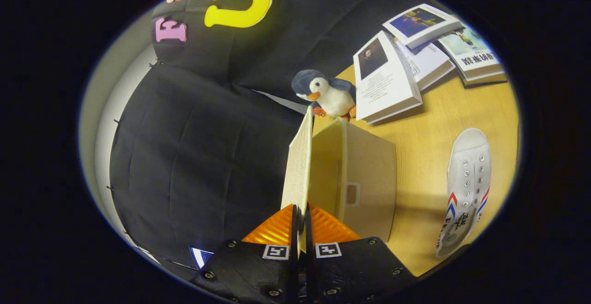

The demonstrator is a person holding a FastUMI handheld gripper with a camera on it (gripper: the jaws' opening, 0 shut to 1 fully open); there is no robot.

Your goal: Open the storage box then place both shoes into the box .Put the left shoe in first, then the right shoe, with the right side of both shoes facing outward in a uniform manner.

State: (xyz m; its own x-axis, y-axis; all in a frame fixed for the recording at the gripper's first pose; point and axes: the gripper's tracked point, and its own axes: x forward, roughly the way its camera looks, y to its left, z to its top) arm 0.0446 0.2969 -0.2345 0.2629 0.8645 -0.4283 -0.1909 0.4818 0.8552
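At lower centre of the frame my gripper (300,223) pinches the storage box lid (298,165), both fingers pressed on its thin edge, the lid raised upright. Just right of it the open storage box (369,179) sits on the wooden table (429,124). A plush penguin (325,92) and books (415,59) lie beyond; a white shoe (466,188) lies at right.

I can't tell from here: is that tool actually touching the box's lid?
Touching. In the gripper view the tool has both fingers closed on the edge of the lid, one pressed against each face, holding it raised above the open box.
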